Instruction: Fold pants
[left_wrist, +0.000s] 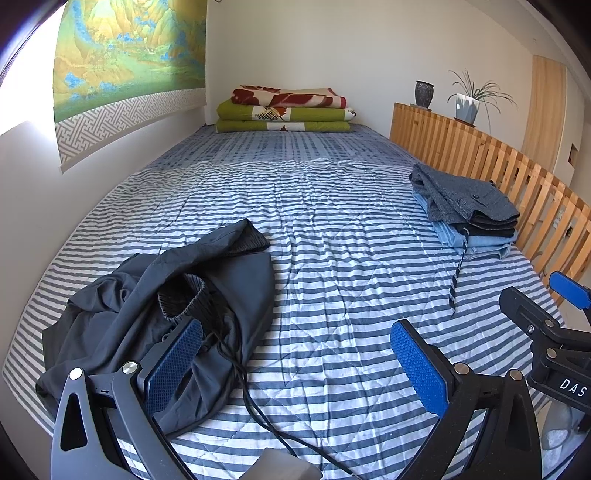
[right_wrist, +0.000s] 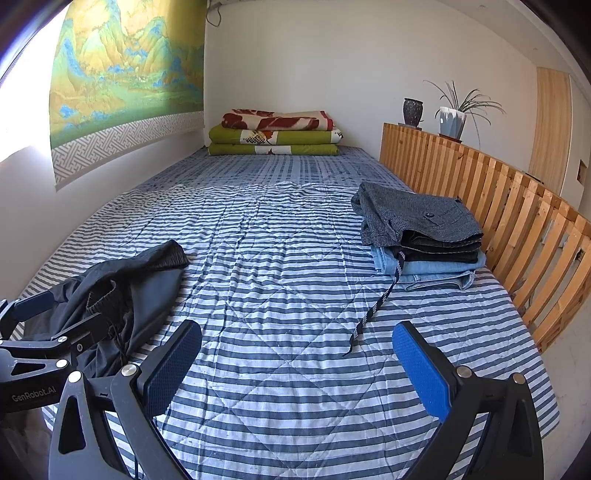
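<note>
Dark grey pants (left_wrist: 155, 317) lie crumpled on the near left of the striped bed, ribbed waistband up, drawstring trailing toward me. In the right wrist view the same pants (right_wrist: 122, 291) sit at the left. My left gripper (left_wrist: 295, 354) is open, hovering over the bed, its left finger (left_wrist: 173, 365) above the pants' near edge. My right gripper (right_wrist: 295, 354) is open above bare striped cover, right of the pants. Neither holds anything. The other gripper shows at each frame's side.
A stack of folded pants (left_wrist: 469, 210) (right_wrist: 421, 232) lies at the right by the wooden slat rail (right_wrist: 517, 221), a striped drawstring hanging off it. Folded blankets (left_wrist: 284, 110) sit at the bed's far end. The wall runs along the left. Pots stand on the rail.
</note>
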